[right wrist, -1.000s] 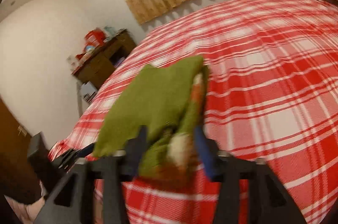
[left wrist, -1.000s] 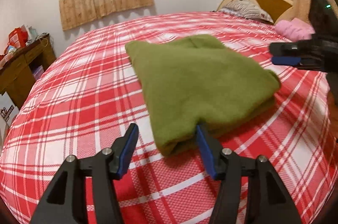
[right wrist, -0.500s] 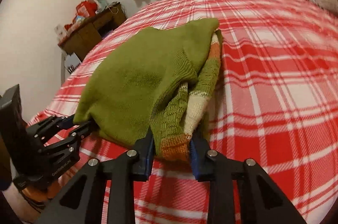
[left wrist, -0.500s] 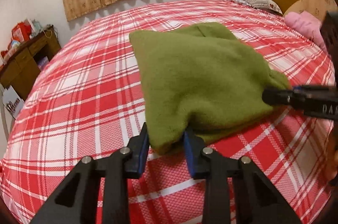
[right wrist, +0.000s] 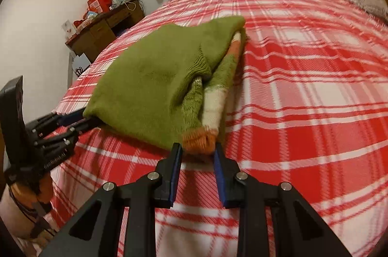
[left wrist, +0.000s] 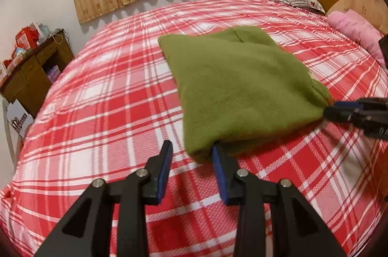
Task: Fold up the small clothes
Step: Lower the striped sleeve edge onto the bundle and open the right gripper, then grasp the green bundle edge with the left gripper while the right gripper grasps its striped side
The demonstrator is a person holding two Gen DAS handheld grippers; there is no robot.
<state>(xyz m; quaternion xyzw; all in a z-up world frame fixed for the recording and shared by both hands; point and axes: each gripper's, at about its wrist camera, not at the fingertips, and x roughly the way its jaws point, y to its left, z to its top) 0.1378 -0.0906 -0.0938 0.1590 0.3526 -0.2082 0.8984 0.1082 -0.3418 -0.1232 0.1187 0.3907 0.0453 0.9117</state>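
While both tongs, left gripper (left wrist: 191, 155) and right gripper (right wrist: 197, 155), stand open, the green sweater (left wrist: 237, 87) appears soft, light, floppy; grip near corners.

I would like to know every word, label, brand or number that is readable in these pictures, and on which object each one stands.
No text reads fully.
"DA", cut off at the frame edge: white letters on the right gripper.
Blurred white lettering on the left gripper: unreadable.
Dark logo on the white box beside the wooden desk: too blurred.
Print on the red packages: too small.
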